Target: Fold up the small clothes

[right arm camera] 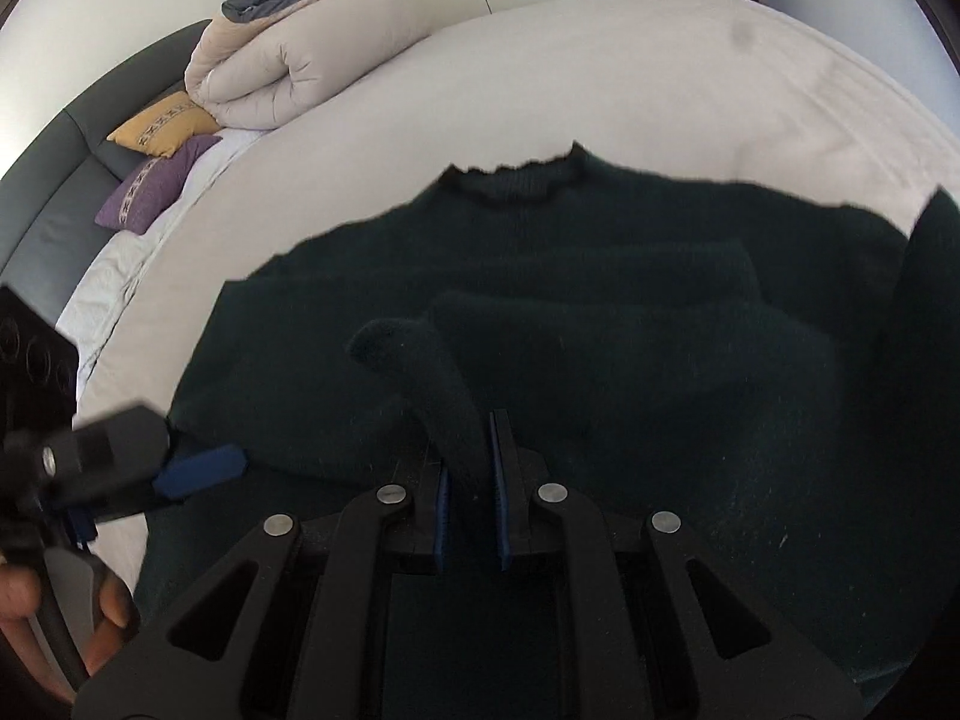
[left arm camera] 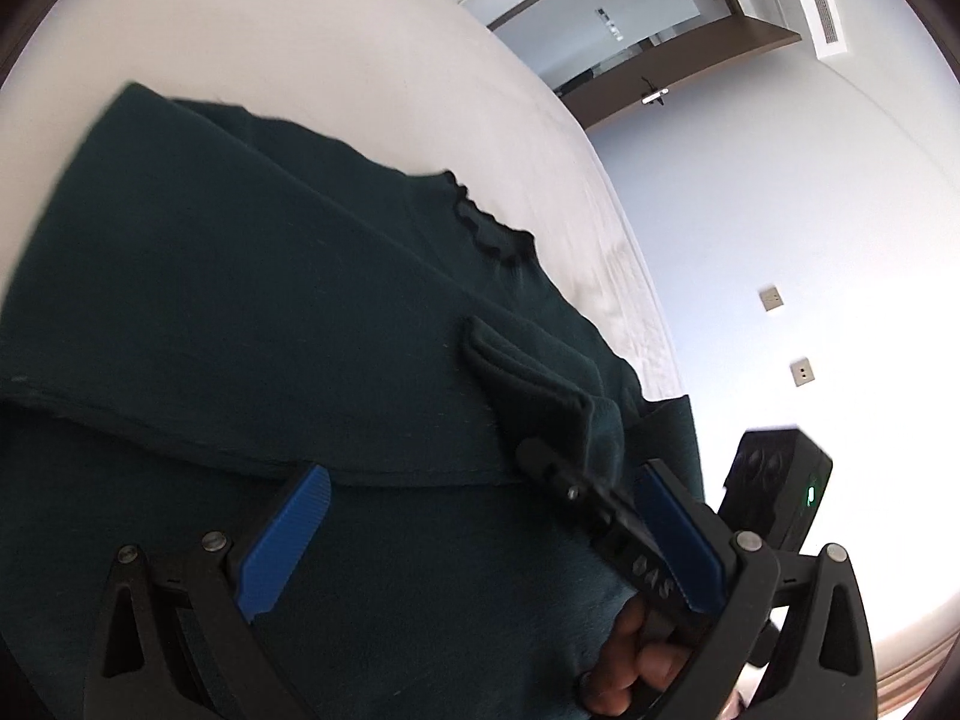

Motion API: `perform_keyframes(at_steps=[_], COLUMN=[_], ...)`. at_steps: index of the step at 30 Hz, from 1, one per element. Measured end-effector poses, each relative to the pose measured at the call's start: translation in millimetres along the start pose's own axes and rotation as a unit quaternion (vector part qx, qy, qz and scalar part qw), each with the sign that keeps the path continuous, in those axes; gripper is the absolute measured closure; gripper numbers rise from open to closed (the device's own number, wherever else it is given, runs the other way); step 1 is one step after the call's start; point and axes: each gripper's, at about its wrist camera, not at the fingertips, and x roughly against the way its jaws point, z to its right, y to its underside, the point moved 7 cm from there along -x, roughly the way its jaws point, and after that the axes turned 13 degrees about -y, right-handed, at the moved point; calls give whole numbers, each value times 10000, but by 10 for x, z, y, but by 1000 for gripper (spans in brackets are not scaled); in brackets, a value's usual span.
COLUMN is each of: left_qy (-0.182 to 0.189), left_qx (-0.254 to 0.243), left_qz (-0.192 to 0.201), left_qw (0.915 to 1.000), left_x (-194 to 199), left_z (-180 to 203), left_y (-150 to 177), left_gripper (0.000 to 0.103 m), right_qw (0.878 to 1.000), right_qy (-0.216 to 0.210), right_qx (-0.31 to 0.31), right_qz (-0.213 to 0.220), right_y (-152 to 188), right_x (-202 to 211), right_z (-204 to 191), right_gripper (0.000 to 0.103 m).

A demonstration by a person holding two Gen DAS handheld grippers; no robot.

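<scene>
A dark green knit sweater with a ruffled collar lies on a white bed; it also fills the left wrist view. My right gripper is shut on a fold of the sweater's sleeve, which sticks up between the blue pads. My left gripper is open just above the sweater, its blue pads wide apart. The right gripper shows in the left wrist view, pinching the fabric. The left gripper shows at the right wrist view's left edge.
A rolled cream duvet and yellow and purple pillows sit at the bed's head by a dark headboard. A white wall with sockets lies beyond the bed's edge.
</scene>
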Motion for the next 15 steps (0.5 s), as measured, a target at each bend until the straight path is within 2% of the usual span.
perform_keyframes(at_steps=[2, 3, 4, 6, 8, 11, 12, 13, 14, 15], left_qy=[9, 2, 8, 60, 34, -82, -102, -111, -130, -234], left_qx=[26, 36, 19, -56, -148, -189, -247, -333, -422, -537], left_qz=[-112, -153, -189, -257, -361, -411, -417, -459, -545, -660], left_qw=[9999, 9999, 9998, 9996, 9992, 9989, 9988, 9983, 9975, 9961], left_x=[-101, -137, -158, -207, -302, -389, -397, -416, -451, -506], left_z=[55, 82, 112, 181, 253, 277, 300, 337, 368, 399], left_y=[-1, -3, -2, 6, 18, -6, -11, -9, 4, 26], left_gripper=[0, 0, 0, 0, 0, 1, 8, 23, 31, 45], right_qw=[9999, 9997, 9990, 9985, 9984, 9947, 9928, 9911, 9892, 9860], right_qy=[-111, -227, -420, -514, -543, -850, -935, -986, -1027, -1079], right_qx=[-56, -72, -84, -45, -52, -498, -650, -756, -873, -1058], right_qz=[56, 85, 137, 198, 159, 285, 381, 482, 581, 700], right_y=[67, 158, 200, 214, 235, 331, 383, 436, 483, 554], right_x=[13, 28, 89, 228, 425, 676, 793, 929, 1021, 1139], right_z=[62, 11, -53, -137, -212, -207, -175, -153, -99, -17], right_gripper=[81, 61, 33, 18, 18, 18, 18, 18, 18, 18])
